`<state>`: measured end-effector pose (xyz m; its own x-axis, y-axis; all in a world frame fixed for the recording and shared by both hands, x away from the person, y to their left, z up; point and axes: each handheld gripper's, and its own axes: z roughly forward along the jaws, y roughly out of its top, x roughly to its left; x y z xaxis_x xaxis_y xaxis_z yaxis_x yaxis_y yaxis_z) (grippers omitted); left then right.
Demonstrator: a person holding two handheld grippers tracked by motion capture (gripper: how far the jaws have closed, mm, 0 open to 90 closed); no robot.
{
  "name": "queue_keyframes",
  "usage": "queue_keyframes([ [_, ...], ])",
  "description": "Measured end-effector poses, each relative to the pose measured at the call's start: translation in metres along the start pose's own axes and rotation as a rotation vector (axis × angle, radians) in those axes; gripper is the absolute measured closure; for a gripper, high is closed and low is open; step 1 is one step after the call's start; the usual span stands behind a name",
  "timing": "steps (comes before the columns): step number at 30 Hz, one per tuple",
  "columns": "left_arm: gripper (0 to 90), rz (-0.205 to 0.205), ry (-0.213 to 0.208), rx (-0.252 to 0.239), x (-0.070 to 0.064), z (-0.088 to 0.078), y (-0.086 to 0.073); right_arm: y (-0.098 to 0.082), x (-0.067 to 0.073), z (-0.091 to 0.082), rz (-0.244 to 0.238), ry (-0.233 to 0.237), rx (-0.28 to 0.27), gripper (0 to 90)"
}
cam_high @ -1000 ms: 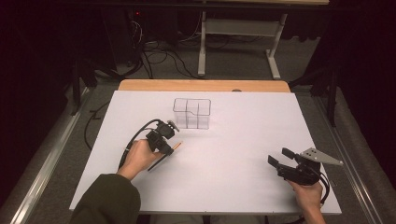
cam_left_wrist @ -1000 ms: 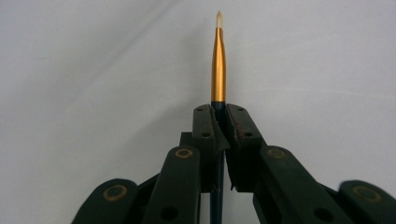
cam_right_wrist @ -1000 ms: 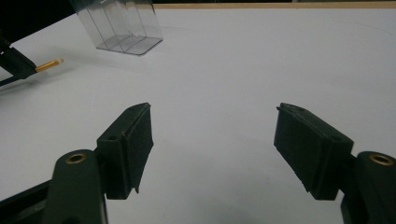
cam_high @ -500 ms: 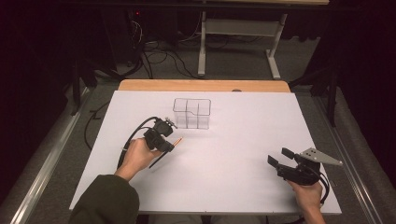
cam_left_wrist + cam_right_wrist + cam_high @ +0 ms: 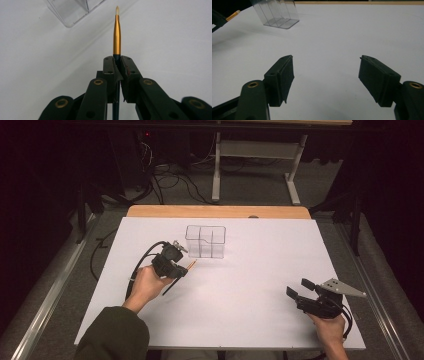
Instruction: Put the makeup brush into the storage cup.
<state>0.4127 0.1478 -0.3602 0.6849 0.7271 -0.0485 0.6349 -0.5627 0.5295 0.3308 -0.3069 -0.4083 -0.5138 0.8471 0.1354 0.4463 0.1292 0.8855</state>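
A thin brush (image 5: 117,35) with a gold ferrule, a pale tip and a dark handle is clamped between the jaws of my left gripper (image 5: 117,62), which is shut on it. The brush tip (image 5: 192,265) points toward a clear plastic box (image 5: 205,241) with dividers, a short way to its right on the white table. A corner of that box (image 5: 72,10) lies just beyond the tip. My right gripper (image 5: 300,290) rests near the front right of the table; its jaws stand wide apart with nothing between them (image 5: 327,75).
The white sheet (image 5: 260,265) covers the table, and a wooden edge (image 5: 215,211) shows at the back. The clear box (image 5: 278,13) and the brush tip (image 5: 233,15) appear far off in the right gripper view. Cables and a desk frame lie on the floor behind.
My left gripper with the brush has shifted slightly up and toward the clear box. The right gripper has not moved.
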Motion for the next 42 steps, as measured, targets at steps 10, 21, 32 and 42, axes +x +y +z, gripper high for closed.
queue_keyframes([
  [10, 83.0, 0.003, 0.017, -0.099, 0.0, -0.01, 0.003, 0.0, 0.0, 0.0, 0.0, 0.0, 0.0, 30.4],
  [21, 83.0, -0.002, 0.009, -0.18, -0.003, -0.018, 0.01, 0.0, 0.0, 0.0, -0.001, 0.0, 0.0, 30.4],
  [32, 83.0, -0.011, 0.003, -0.246, -0.003, -0.022, 0.015, 0.0, 0.0, 0.0, -0.001, 0.001, 0.0, 30.4],
  [42, 83.0, -0.027, 0.0, -0.293, 0.002, -0.025, 0.02, 0.0, 0.001, 0.0, -0.003, 0.005, 0.0, 30.3],
])
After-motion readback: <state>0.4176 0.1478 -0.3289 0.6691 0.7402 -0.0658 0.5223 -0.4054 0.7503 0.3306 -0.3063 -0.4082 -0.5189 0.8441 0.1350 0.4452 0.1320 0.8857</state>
